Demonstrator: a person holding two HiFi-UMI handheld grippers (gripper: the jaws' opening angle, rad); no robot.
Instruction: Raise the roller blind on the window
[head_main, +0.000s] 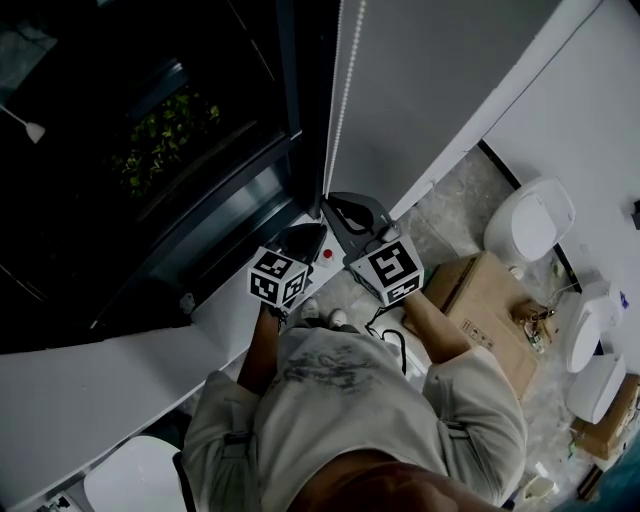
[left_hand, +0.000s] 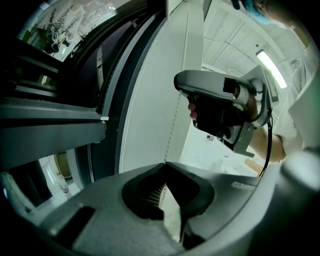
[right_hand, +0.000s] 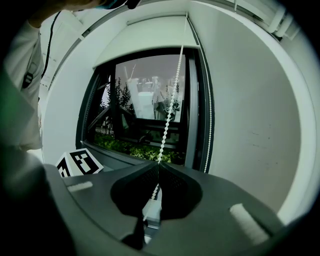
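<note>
The white roller blind (right_hand: 147, 41) hangs rolled high, covering only the top of the dark window (right_hand: 145, 110). Its white bead chain (right_hand: 171, 102) runs down in front of the glass. A second strand (right_hand: 209, 115) hangs along the frame. My right gripper (right_hand: 159, 164) is shut on the slanting strand. My left gripper (left_hand: 165, 164) is shut on the bead chain (left_hand: 176, 112) too, just below the right gripper (left_hand: 220, 107). In the head view both grippers, left (head_main: 305, 236) and right (head_main: 345, 210), sit close together at the chain (head_main: 338, 100) by the window's lower right corner.
A white window sill (head_main: 150, 350) runs below the dark window (head_main: 150, 130), with a small red thing (head_main: 327, 254) on it. On the floor to the right are a cardboard box (head_main: 480, 300) and several white ceramic fixtures (head_main: 530, 220). Green plants (right_hand: 135, 150) show outside.
</note>
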